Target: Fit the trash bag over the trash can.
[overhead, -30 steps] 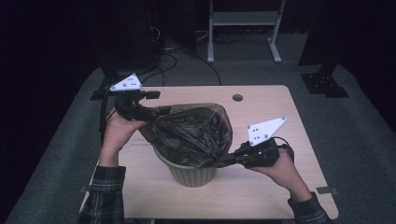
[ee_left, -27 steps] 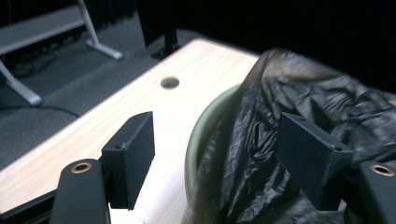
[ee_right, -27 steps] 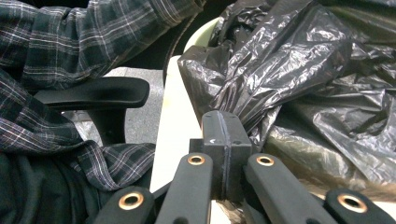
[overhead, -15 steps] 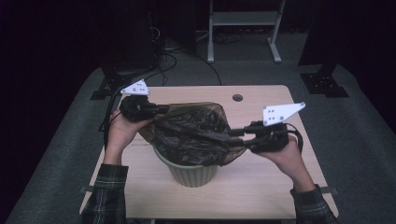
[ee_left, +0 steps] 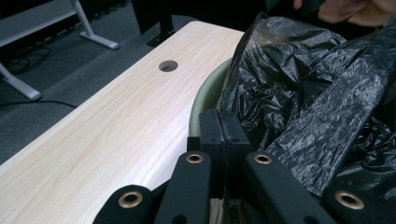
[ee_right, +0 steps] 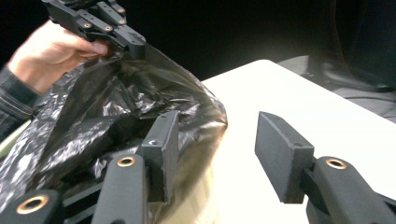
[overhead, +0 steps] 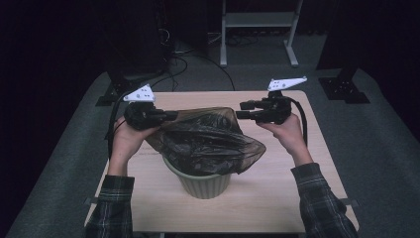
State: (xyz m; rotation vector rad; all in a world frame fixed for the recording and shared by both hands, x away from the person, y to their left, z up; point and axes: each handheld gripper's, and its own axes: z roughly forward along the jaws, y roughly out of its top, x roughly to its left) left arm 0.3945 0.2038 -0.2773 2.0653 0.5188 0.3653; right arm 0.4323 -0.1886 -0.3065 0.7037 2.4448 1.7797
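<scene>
A black bin bag [overhead: 208, 141] is draped loosely over a green ribbed bin [overhead: 200, 183] in the middle of the wooden table [overhead: 277, 198]. My left gripper [overhead: 171, 115] is shut on the bag's far left edge and holds it up. Its pressed-together jaws [ee_left: 224, 135] sit beside the bin's rim [ee_left: 203, 93]. My right gripper [overhead: 241, 109] hovers just past the bag's far right edge. Its jaws have just been opening. In the right gripper view the pads [ee_right: 161, 149] stand apart, with the bag [ee_right: 140, 107] next to the left one and no grip on it.
A round cable hole [ee_left: 168, 66] sits near the table's far edge. Behind the table are a white metal stand [overhead: 257, 20], cables and black floor bases [overhead: 344, 89] on grey carpet.
My right gripper let go of the bag at the bin's near right side, swung to the far right and opened. The bag sagged there. My left gripper stayed at the bag's far left edge.
</scene>
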